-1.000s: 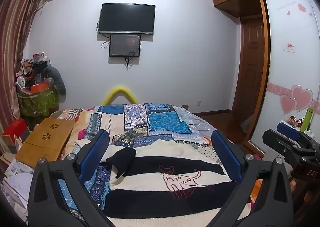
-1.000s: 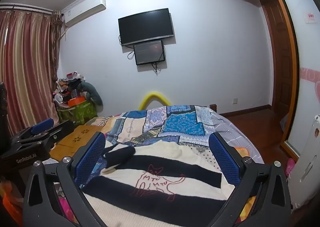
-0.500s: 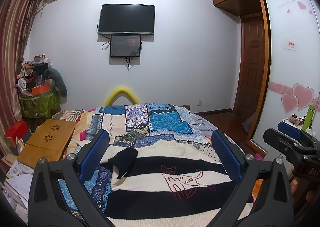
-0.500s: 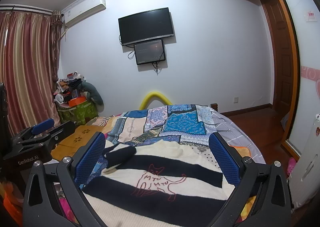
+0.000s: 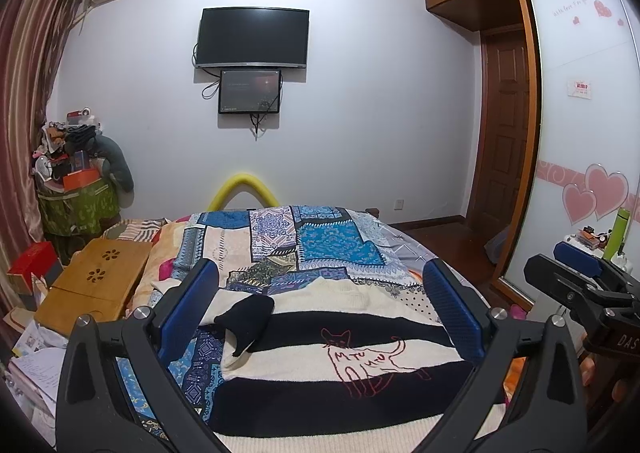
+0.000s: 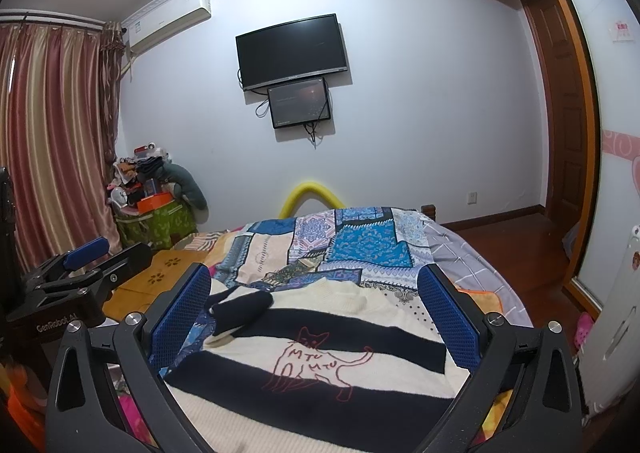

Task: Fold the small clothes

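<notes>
A cream and black striped sweater (image 5: 320, 337) (image 6: 320, 325) with a red cat drawing lies flat on the bed. One black-cuffed sleeve (image 5: 246, 317) (image 6: 240, 305) is folded in over its left side. My left gripper (image 5: 320, 309) hovers above the sweater's near part, open, with nothing between its blue pads. My right gripper (image 6: 316, 313) hangs over the same sweater, open and empty too. The right gripper also shows at the right edge of the left wrist view (image 5: 580, 285). In the right wrist view the left gripper (image 6: 88, 257) appears at the left edge.
A patchwork quilt (image 5: 280, 249) covers the bed beyond the sweater. A wooden lap desk (image 5: 92, 285) lies at the bed's left side, near piled papers and a cluttered green bin (image 5: 76, 205). A wardrobe with heart stickers (image 5: 580, 157) and a door stand to the right.
Both views have shifted very slightly; the sweater and both open grippers stay essentially where they were.
</notes>
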Demonstrator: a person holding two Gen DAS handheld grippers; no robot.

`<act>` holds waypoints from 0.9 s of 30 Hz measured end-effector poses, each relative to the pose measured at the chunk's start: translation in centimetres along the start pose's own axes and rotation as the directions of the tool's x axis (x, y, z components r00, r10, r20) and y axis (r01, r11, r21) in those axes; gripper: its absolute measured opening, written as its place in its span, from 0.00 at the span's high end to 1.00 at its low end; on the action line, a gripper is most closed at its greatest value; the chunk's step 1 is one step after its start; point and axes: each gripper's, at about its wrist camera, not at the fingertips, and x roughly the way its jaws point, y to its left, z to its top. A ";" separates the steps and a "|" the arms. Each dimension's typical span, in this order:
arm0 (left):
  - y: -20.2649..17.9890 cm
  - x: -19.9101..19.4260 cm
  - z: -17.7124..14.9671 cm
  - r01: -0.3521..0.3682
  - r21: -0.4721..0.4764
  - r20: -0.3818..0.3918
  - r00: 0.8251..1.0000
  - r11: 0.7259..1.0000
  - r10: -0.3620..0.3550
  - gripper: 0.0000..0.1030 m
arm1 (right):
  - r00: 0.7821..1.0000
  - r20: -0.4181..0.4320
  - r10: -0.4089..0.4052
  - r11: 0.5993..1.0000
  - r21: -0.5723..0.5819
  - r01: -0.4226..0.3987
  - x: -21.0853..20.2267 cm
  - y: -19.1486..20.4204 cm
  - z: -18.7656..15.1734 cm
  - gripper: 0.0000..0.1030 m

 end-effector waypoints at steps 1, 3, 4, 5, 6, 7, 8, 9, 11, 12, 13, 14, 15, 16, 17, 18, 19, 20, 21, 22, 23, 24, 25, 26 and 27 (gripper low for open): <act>0.0 0.0 0.0 0.001 -0.001 0.000 1.000 1.000 -0.001 0.00 | 1.000 0.000 0.001 1.000 0.000 -0.001 0.0 0.0 0.0 0.00; -0.1 0.1 0.0 0.000 0.000 0.000 1.000 1.000 0.000 0.00 | 1.000 -0.001 0.001 1.000 0.000 -0.001 0.0 0.0 0.0 0.00; -0.1 0.0 0.0 0.000 0.000 0.001 1.000 1.000 0.000 0.00 | 1.000 -0.001 0.001 1.000 0.001 -0.001 0.0 -0.1 0.0 0.00; -0.1 0.0 0.0 0.000 0.001 0.001 1.000 1.000 0.000 0.00 | 1.000 -0.001 0.001 1.000 0.001 -0.001 0.0 0.0 0.0 0.00; -0.1 0.0 0.0 0.000 0.002 0.001 1.000 1.000 0.000 0.00 | 1.000 -0.001 0.000 1.000 0.001 0.000 0.0 0.1 -0.1 0.00; 0.0 0.0 0.0 0.000 0.002 0.000 1.000 1.000 0.000 0.00 | 1.000 -0.001 0.001 1.000 0.002 -0.001 0.0 -0.1 0.1 0.00; 0.0 0.0 0.1 0.000 0.002 0.000 1.000 1.000 0.000 0.00 | 1.000 -0.002 0.001 1.000 0.002 -0.001 0.0 -0.1 0.0 0.00; 0.0 0.0 0.0 0.001 0.001 0.000 1.000 1.000 -0.001 0.00 | 1.000 -0.002 0.001 1.000 0.002 -0.001 0.0 -0.1 0.1 0.00; -0.1 0.0 0.0 0.000 0.001 0.000 1.000 1.000 0.000 0.00 | 1.000 -0.002 0.001 1.000 0.002 -0.001 0.0 -0.1 0.0 0.00; -0.1 0.0 0.0 0.000 0.001 0.001 1.000 1.000 0.000 0.00 | 1.000 -0.002 0.001 1.000 0.002 -0.001 0.0 -0.1 0.0 0.00; -0.1 0.0 0.0 0.000 0.001 0.001 1.000 1.000 0.000 0.00 | 1.000 -0.002 0.001 1.000 0.002 -0.001 0.0 -0.1 0.0 0.00; -0.1 0.0 0.0 0.000 0.001 0.000 1.000 1.000 0.000 0.00 | 1.000 -0.002 0.001 1.000 0.002 -0.001 0.0 -0.1 0.0 0.00; -0.1 0.0 0.0 0.001 0.001 0.000 1.000 1.000 -0.001 0.00 | 1.000 -0.002 0.001 1.000 0.003 -0.001 0.0 -0.1 0.0 0.00; -0.1 0.0 0.0 0.000 0.001 0.000 1.000 1.000 0.000 0.00 | 1.000 -0.002 0.001 1.000 0.003 -0.001 0.0 -0.1 0.0 0.00; -0.1 0.0 0.0 0.000 0.002 0.000 1.000 1.000 0.000 0.00 | 1.000 -0.002 0.001 1.000 0.003 -0.001 0.0 0.0 -0.1 0.00; -0.1 0.0 0.0 0.000 0.002 0.000 1.000 1.000 0.000 0.00 | 1.000 -0.003 0.001 1.000 0.003 -0.001 0.0 -0.1 0.0 0.00; -0.1 0.0 0.0 0.000 0.002 0.000 1.000 1.000 0.000 0.00 | 1.000 -0.003 0.001 1.000 0.003 -0.001 0.0 -0.1 0.0 0.00; -0.1 0.0 0.0 0.000 0.002 0.000 1.000 1.000 0.000 0.00 | 1.000 -0.004 0.000 1.000 0.003 0.000 0.0 -0.1 0.2 0.00; -0.1 0.0 0.0 0.000 0.002 0.000 1.000 1.000 0.000 0.00 | 1.000 -0.003 0.000 1.000 0.004 0.000 0.0 -0.1 0.2 0.00; -0.1 0.0 0.0 0.000 0.002 0.000 1.000 1.000 0.000 0.00 | 1.000 -0.004 0.000 1.000 0.004 0.000 0.0 -0.1 0.2 0.00; -0.1 0.0 0.0 -0.001 0.002 0.000 1.000 1.000 0.001 0.00 | 1.000 -0.004 0.000 1.000 0.004 0.000 0.0 -0.1 0.2 0.00; -0.1 0.0 0.1 -0.001 0.001 0.001 1.000 1.000 0.001 0.00 | 1.000 -0.004 0.000 1.000 0.004 0.000 0.0 -0.1 0.2 0.00; -0.1 -0.1 0.1 -0.001 0.000 0.001 1.000 1.000 0.001 0.00 | 1.000 -0.004 0.000 1.000 0.004 0.000 0.0 -0.1 0.2 0.00; -0.1 -0.1 0.1 -0.002 0.000 0.001 1.000 1.000 0.002 0.00 | 1.000 -0.004 0.000 1.000 0.003 0.000 0.0 -0.1 0.2 0.00; -0.1 -0.1 0.1 -0.003 0.000 0.002 1.000 1.000 0.003 0.00 | 1.000 -0.004 0.000 1.000 0.004 0.000 0.0 -0.1 0.2 0.00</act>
